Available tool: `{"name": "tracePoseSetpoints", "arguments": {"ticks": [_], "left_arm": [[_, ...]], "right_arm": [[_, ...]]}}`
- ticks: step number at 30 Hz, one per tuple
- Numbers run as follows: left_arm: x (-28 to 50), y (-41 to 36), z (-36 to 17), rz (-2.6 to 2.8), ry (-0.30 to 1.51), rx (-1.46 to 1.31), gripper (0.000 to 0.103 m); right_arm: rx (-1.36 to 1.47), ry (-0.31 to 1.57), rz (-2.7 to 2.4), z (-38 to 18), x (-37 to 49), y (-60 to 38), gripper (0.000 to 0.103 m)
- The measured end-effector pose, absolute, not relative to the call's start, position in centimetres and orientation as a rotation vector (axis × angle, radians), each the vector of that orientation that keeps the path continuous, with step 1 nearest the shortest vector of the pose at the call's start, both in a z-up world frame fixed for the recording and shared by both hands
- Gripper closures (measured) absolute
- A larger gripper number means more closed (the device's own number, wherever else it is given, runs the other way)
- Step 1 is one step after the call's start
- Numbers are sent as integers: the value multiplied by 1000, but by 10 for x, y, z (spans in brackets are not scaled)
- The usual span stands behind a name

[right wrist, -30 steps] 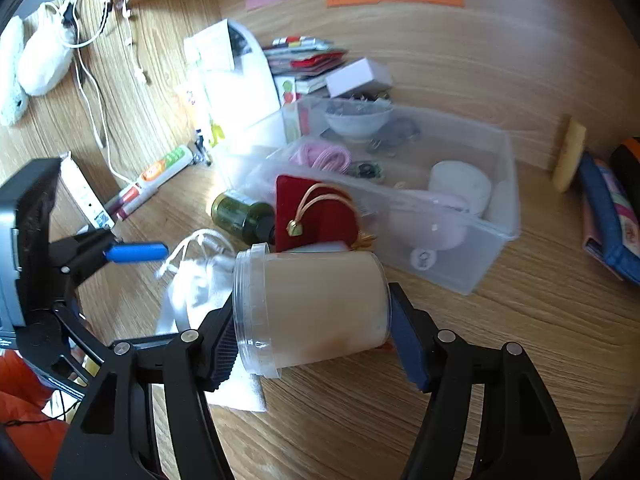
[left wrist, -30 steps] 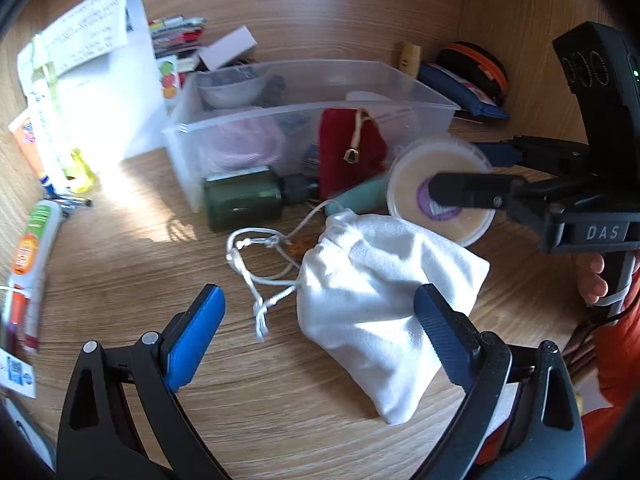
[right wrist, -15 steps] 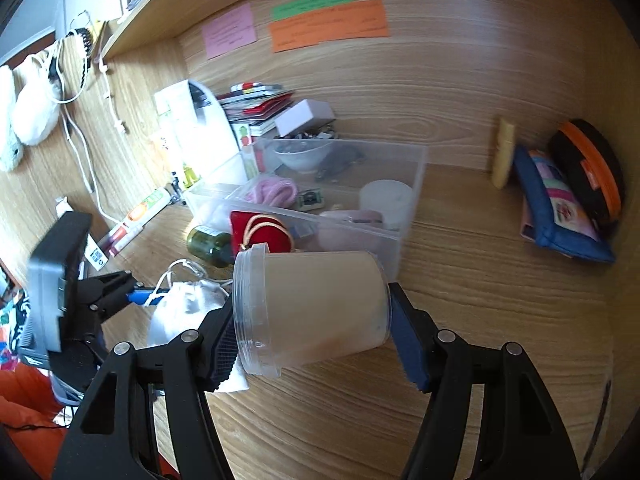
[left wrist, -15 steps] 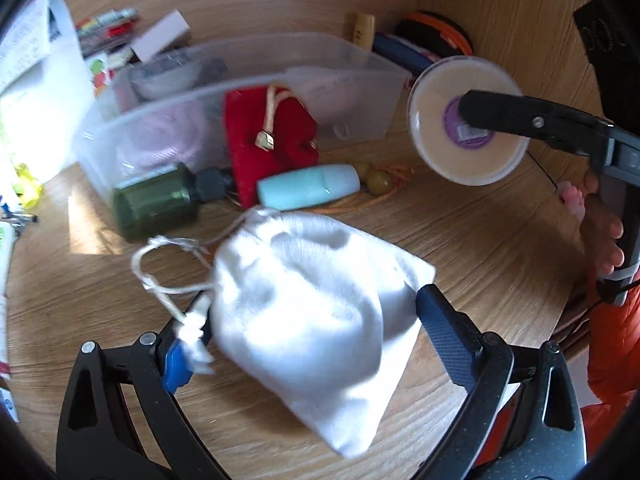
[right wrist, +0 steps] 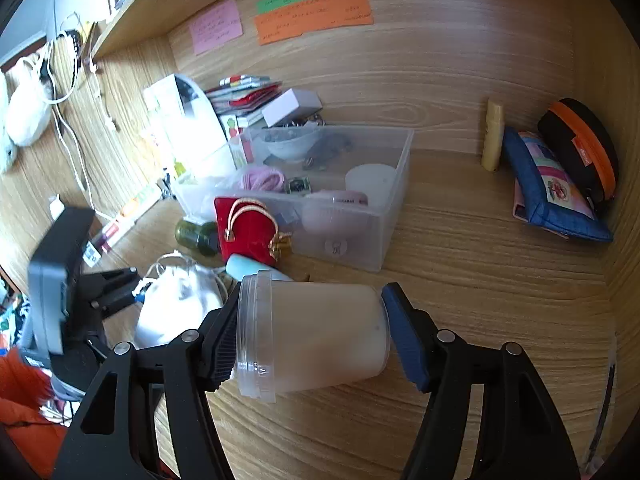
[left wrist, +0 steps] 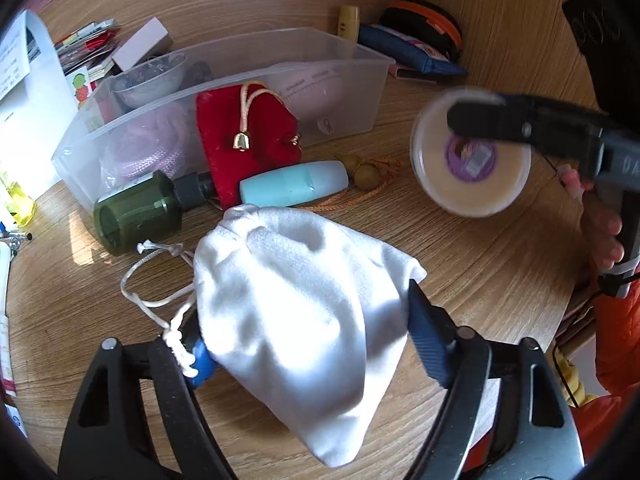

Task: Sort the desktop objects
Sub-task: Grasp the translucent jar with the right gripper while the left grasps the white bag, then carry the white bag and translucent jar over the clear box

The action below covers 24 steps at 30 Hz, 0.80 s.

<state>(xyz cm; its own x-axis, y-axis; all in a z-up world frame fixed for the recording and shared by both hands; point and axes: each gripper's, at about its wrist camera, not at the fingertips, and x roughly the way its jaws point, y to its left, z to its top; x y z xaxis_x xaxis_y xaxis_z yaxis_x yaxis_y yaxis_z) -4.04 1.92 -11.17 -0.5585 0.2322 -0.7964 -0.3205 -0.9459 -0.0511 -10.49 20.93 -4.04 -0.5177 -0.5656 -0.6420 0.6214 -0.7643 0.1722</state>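
Two grippers over a cluttered wooden bench (left wrist: 480,264) — one closing on a pouch, one carrying a jar.

The left gripper (left wrist: 308,336) is closing its jaws around a white drawstring pouch (left wrist: 296,304), which bulges between the blue pads just above the bench; whether both pads already press it I cannot tell. The right gripper (right wrist: 312,340) grips a translucent plastic jar (right wrist: 316,340) sideways, pads against its mouth and base, clear of the bench. Beyond the pouch lie a dark green bottle (left wrist: 136,210), a red velvet pouch (left wrist: 244,140) and a pale blue tube (left wrist: 294,184) — all beside a clear plastic bin (left wrist: 344,92).
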Motion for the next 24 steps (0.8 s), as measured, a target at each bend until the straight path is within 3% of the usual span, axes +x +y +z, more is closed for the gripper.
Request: {"name": "tracePoseSetpoints", "arguments": {"ticks": [4, 16, 24], "left_arm": [[-37, 12, -107, 2578, 119, -1224, 31], [-34, -22, -85, 2668, -44, -1125, 31], [-34, -36, -59, 2730, -64, -1029, 31]], "right_arm": [[950, 156, -2261, -49, -101, 208, 40], [946, 312, -2299, -62, -79, 201, 37], [1011, 245, -2280, -72, -83, 205, 39]]}}
